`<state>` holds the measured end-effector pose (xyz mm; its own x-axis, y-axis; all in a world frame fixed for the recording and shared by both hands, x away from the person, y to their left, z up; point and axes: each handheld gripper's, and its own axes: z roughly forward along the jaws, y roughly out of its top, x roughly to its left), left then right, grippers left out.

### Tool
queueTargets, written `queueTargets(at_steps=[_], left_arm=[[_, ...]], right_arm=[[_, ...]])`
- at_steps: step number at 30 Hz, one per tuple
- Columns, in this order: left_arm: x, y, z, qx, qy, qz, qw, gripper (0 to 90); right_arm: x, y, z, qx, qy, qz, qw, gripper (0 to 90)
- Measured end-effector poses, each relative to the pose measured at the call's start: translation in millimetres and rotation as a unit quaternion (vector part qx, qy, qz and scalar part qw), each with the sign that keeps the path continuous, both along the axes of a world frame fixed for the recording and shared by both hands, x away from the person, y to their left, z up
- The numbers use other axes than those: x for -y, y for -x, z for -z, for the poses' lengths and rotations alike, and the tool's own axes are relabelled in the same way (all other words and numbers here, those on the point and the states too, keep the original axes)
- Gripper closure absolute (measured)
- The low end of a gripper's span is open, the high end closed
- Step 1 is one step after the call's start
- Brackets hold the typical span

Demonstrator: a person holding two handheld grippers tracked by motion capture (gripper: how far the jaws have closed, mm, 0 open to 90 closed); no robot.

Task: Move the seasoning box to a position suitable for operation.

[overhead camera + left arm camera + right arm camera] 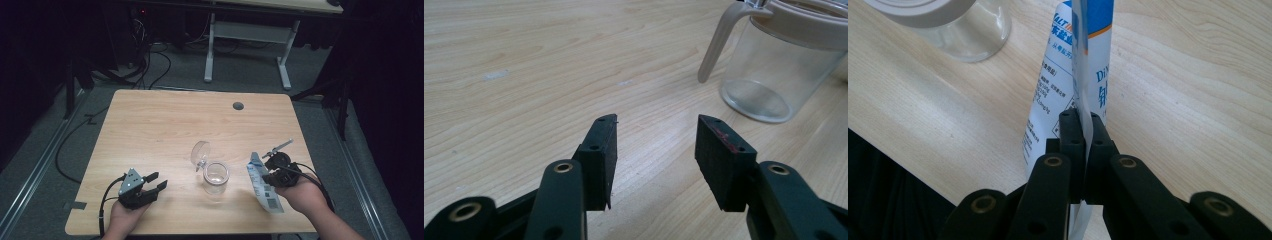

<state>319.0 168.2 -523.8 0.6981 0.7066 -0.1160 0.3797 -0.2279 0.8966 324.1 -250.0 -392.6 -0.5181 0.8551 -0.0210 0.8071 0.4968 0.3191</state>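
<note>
Your table has the open glass jar sitting front and centre, lid flipped up on its far-left side. The packet hangs just right of it, long axis running toward you and away, pinched at its edge by your right gripper, jaws pressed tight on it. So the jar mouth is left of that hand, and nearer to it. Your left gripper sits spread and empty, well left of the jar.

Left tongs agape over table; glass jar (beige-rimmed, handle) just beyond, apart.
</note>
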Motion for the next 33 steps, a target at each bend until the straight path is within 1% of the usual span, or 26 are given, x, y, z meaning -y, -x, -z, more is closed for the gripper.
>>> queueTargets(at_steps=[3,4,6,11,13,14,16,19,22,23,26,29,31,33], left_arm=[[2.5,1.5,0.1,0.003,-0.002,0.003,1.0000,51.6],[3.0,2.1,-0.1,0.004,-0.005,0.005,1.0000,51.6],[4.5,3.2,-0.2,0.007,-0.008,0.008,0.9999,51.1],[7.3,5.7,-0.5,0.014,-0.009,0.019,0.9997,49.8],[8.6,6.7,-0.1,0.015,-0.009,0.027,0.9995,49.0],[9.3,7.3,0.2,0.016,-0.008,0.035,0.9992,47.7],[12.4,8.7,0.3,0.018,-0.012,0.043,0.9988,46.6],[19.5,11.0,-0.2,0.017,-0.010,0.052,0.9985,46.4],[31.8,15.6,-1.7,0.021,-0.013,0.066,0.9975,48.3],[34.5,16.6,-2.1,0.021,-0.016,0.069,0.9972,48.6],[44.4,19.9,-3.1,0.021,-0.014,0.081,0.9964,50.5],[55.0,23.4,-3.8,0.036,-0.014,0.084,0.9958,52.0],[61.6,24.2,-6.2,0.037,-0.020,0.089,0.9951,53.3],[68.8,25.6,-8.3,0.040,-0.020,0.096,0.9944,53.9]], right_arm=[[-1.3,-1.5,-0.6,-0.005,0.006,-0.008,0.9999,90.0],[-1.8,-1.7,-1.1,-0.009,0.009,-0.007,0.9999,90.0],[-2.6,-2.3,-1.6,-0.012,0.009,-0.013,0.9998,90.0],[-3.3,-2.2,-2.8,-0.019,0.013,-0.011,0.9997,90.0],[-3.0,-1.8,-2.6,-0.021,0.013,-0.014,0.9996,90.0],[-3.1,-1.3,-2.5,-0.023,0.014,-0.015,0.9995,90.0],[-3.1,-0.7,-2.2,-0.023,0.016,-0.019,0.9994,90.0],[-3.5,0.3,-2.8,-0.024,0.016,-0.017,0.9994,90.0],[-2.6,1.0,-4.1,-0.019,0.013,-0.018,0.9996,90.0],[-2.2,1.6,-4.9,-0.014,0.014,-0.020,0.9996,90.0],[-0.7,3.1,-6.6,-0.011,0.010,-0.021,0.9997,90.0],[0.5,4.1,-7.4,-0.012,0.011,-0.018,0.9997,90.0],[1.5,4.3,-7.5,-0.011,0.010,-0.017,0.9997,90.0],[1.9,4.7,-7.9,-0.011,0.011,-0.017,0.9997,90.0]])
